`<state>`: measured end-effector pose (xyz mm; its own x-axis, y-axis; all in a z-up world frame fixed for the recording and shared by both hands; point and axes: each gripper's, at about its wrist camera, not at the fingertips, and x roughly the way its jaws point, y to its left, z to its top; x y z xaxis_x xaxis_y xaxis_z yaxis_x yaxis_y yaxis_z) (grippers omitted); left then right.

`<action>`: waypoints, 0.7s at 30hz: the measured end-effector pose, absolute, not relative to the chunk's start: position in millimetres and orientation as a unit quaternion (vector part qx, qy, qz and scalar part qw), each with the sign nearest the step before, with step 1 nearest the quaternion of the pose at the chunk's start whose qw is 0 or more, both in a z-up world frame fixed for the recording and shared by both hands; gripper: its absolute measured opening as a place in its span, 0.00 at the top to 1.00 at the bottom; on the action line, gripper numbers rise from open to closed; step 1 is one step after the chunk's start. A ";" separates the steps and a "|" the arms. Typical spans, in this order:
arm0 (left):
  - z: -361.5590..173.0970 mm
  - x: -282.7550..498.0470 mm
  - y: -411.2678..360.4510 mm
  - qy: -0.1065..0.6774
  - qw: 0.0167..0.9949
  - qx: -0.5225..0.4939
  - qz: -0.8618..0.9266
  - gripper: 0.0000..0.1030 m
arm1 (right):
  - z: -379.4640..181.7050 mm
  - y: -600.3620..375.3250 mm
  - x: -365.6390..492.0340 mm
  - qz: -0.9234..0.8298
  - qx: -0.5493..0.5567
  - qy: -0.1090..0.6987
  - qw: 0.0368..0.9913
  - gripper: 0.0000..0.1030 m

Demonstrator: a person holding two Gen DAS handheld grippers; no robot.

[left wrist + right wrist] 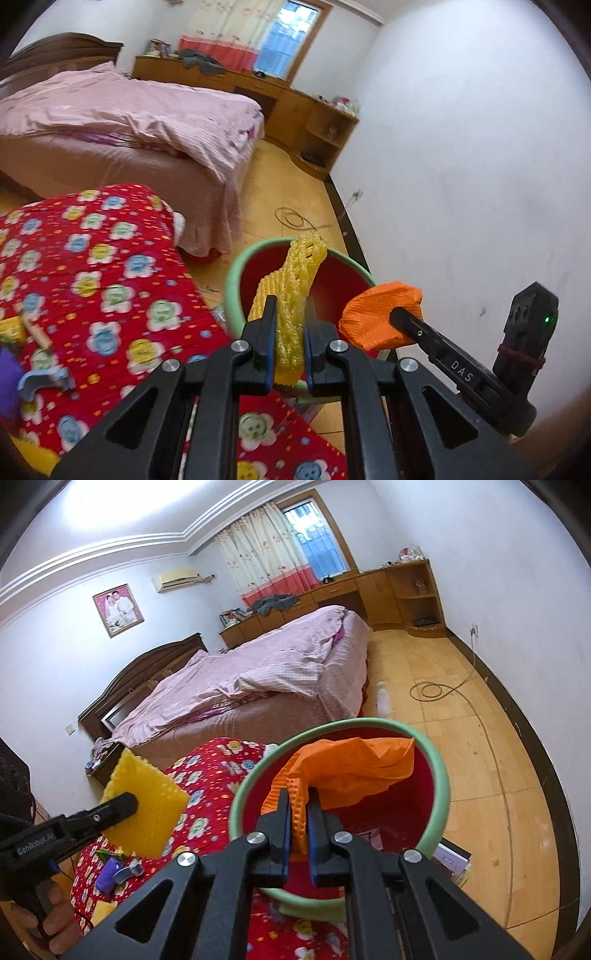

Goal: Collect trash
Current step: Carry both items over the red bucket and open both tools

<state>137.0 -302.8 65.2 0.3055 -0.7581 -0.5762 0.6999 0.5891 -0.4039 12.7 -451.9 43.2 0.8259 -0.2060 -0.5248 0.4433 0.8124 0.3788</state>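
My left gripper is shut on a yellow foam net sleeve, held up over the near rim of a red bin with a green rim. From the right wrist view the same yellow sleeve hangs left of the bin, over the red cloth. My right gripper is shut on an orange foam net wrapper, which spreads over the mouth of the bin. In the left wrist view the orange wrapper sits at the bin's right rim, pinched by the right gripper's fingers.
A table with a red flowered cloth carries a blue clip, a purple thing and other scraps. A bed with a pink cover stands behind. A cable loop lies on the wooden floor. A white wall is at right.
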 end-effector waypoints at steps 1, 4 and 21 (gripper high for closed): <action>61.4 137.1 -311.4 0.382 0.803 -0.033 -0.456 0.90 | 41.2 -455.0 13.1 -0.178 0.252 0.238 0.921 0.91; 47.4 137.2 -335.3 0.396 0.794 -0.014 -0.462 0.90 | 33.0 -466.4 13.7 -0.188 0.257 0.243 0.916 0.91; 20.5 134.4 -364.6 0.408 0.797 0.027 -0.445 0.56 | 9.7 -486.2 14.0 -0.189 0.290 0.251 0.904 0.72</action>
<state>134.4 -364.6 20.5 0.2709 -0.6869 -0.6744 0.7314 0.6024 -0.3197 14.0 -486.2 9.7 0.8024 -0.1965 -0.5635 0.4874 0.7607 0.4286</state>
